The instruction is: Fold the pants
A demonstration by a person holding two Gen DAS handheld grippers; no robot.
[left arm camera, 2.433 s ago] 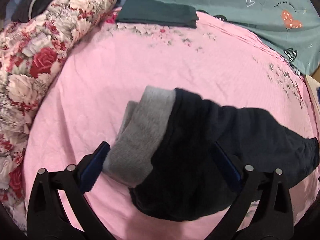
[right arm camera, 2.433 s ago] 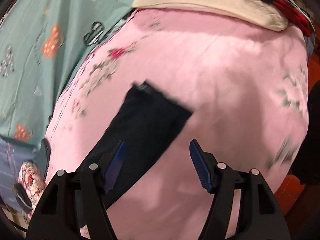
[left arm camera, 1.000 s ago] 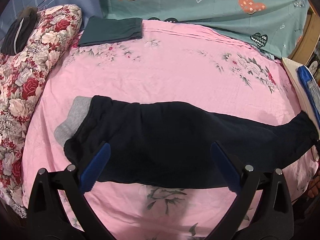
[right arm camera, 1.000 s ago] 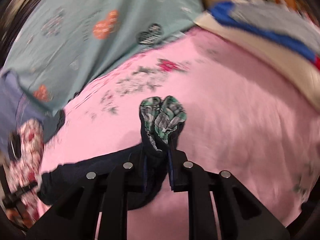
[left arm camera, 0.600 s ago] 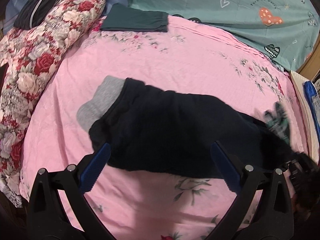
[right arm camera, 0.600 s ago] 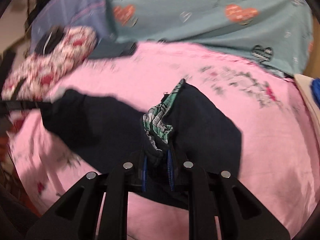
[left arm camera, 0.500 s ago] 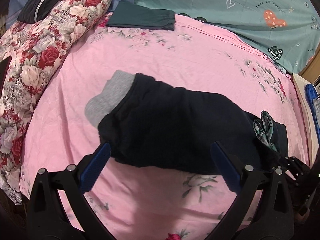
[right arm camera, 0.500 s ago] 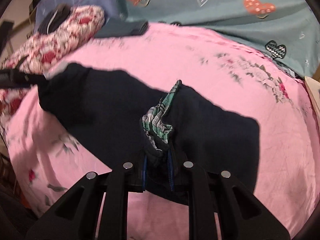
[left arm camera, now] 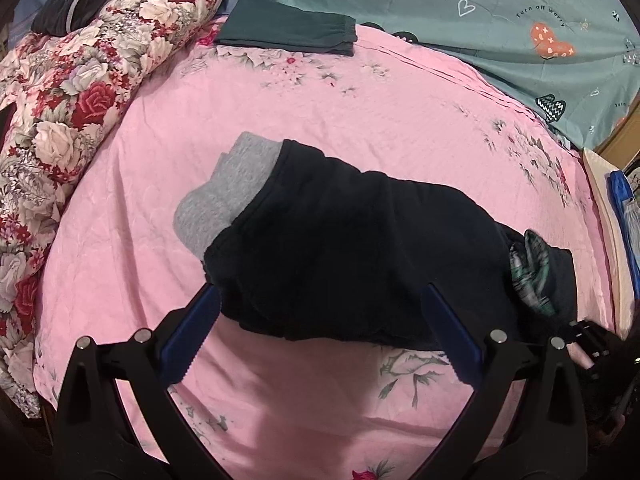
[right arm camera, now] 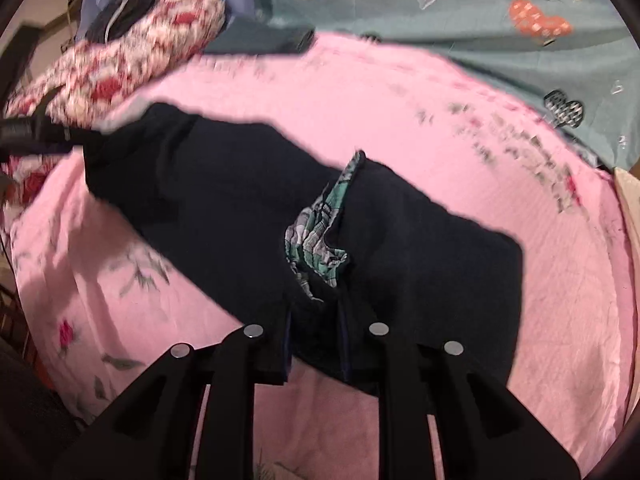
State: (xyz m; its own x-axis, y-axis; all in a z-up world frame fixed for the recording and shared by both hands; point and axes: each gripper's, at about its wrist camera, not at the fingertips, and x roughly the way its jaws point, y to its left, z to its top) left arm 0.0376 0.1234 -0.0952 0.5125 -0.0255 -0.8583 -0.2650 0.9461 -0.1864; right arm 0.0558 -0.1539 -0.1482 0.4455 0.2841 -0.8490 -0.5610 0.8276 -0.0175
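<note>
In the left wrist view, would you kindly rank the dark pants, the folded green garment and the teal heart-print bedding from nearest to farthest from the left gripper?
1. Dark pants: between the fingers of the left gripper, centre of the pink sheet.
2. Folded green garment: at the sheet's far edge, upper left.
3. Teal heart-print bedding: beyond the sheet, along the top right.

A pink floral bed (left arm camera: 360, 92) carries dark pants (left arm camera: 360, 248) at its middle; beyond them lie a folded green garment (left arm camera: 288, 34) and a rose-print quilt (left arm camera: 80, 88).

Teal sheet (left arm camera: 500, 8): "Turn off worry" printed.
</note>
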